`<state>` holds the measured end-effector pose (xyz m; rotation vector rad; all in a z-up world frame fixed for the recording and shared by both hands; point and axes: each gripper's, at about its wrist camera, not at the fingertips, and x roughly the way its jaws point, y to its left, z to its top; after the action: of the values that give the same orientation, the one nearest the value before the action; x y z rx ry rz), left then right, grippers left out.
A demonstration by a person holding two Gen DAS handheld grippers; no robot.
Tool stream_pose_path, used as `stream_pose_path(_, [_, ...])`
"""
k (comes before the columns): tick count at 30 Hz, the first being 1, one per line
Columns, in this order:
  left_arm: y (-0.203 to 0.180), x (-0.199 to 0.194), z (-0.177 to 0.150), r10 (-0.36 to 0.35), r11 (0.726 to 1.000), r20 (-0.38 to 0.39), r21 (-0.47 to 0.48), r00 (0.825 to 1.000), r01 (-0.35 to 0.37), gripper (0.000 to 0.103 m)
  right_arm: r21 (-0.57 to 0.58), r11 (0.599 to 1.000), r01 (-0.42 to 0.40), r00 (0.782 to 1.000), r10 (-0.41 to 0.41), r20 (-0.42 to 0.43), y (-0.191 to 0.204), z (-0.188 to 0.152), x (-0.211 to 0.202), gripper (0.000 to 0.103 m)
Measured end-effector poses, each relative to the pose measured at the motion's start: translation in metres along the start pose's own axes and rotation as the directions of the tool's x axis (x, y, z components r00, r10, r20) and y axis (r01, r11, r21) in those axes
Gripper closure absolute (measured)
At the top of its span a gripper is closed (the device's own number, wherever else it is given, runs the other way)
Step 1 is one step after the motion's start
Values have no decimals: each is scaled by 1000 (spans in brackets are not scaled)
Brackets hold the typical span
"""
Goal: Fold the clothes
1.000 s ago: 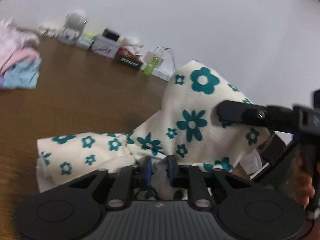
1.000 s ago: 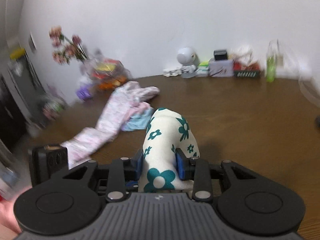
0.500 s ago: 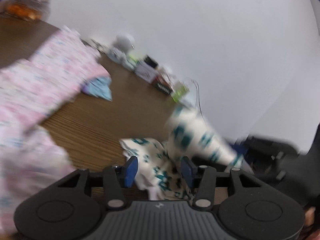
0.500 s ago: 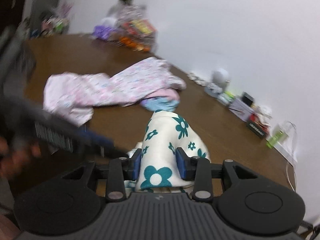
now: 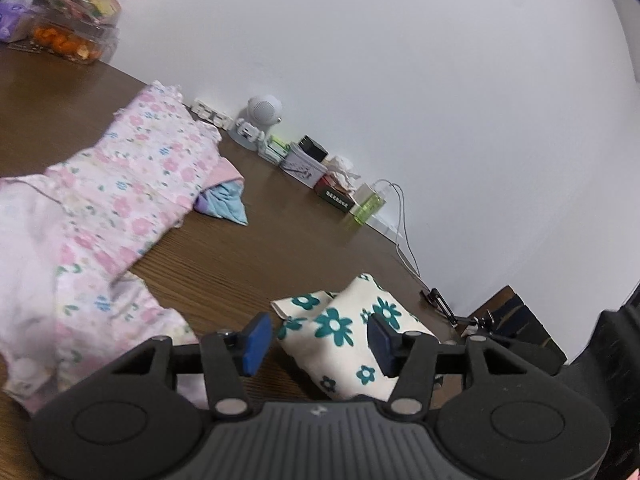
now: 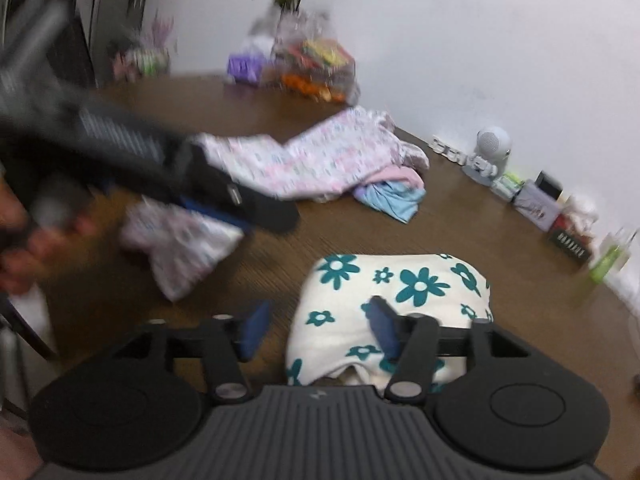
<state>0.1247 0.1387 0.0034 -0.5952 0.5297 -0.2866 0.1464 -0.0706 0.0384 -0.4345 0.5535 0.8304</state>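
Observation:
A cream garment with teal flowers lies folded in a small bundle on the brown table. My left gripper hovers just over its near edge. Its jaws are opening, and the blue pads stand apart from the cloth. In the right wrist view the same cream garment sits in front of my right gripper. Its jaws are opening too; one pad overlaps the cloth and the other is over bare wood. The left gripper crosses that view as a dark blur, held by a hand.
A pink flowered garment sprawls to the left, with a blue cloth tucked under it. Along the wall stand a white round figurine, small boxes, a green bottle and a cable. A snack bag sits far back.
Both grippers held the flowered garment up a second ago. Both have since widened and let it go, and it now rests folded on the table. Both views swung towards the pink clothes.

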Motion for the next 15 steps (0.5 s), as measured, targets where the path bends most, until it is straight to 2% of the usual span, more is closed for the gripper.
stream_pose_path(3, [-8,6,-3,-7,1000,-2,15,1000,7,53,117,993,-32,999,27,48,-30,-2,-29,43])
stream_pose_path(6, [-21,14,-7,-23,999,-16,49,1000,23,54,206,978,20,995,-40,96,-64,-9,-52,43])
stream_pose_path(8, [-36,23,-9,-29,994,-33,105,999,32,57,240,970,48,991,-77,113,-85,-10,-50,45])
stream_pose_path(9, [-44,27,-12,-23,990,-40,138,999,28,59,250,967,43,990,-74,118,-93,-10,-45,48])
stream_pose_path(10, [-53,31,-14,-12,985,-46,172,999,20,61,255,967,24,991,-57,119,-100,-10,-36,58])
stream_pose_path(11, [-59,35,-17,5,979,-57,202,998,6,62,260,966,6,992,-39,121,-106,-11,-28,63])
stream_pose_path(12, [-63,39,-21,26,973,-69,230,997,-9,64,264,964,-15,993,-16,113,-110,-12,-18,74])
stream_pose_path(13, [-68,43,-24,47,966,-80,258,996,-24,65,268,962,-41,995,14,102,-111,-14,-8,78])
stream_pose_path(15, [-67,53,-31,91,959,-110,277,990,-57,69,265,961,-80,994,57,93,-106,-22,2,78])
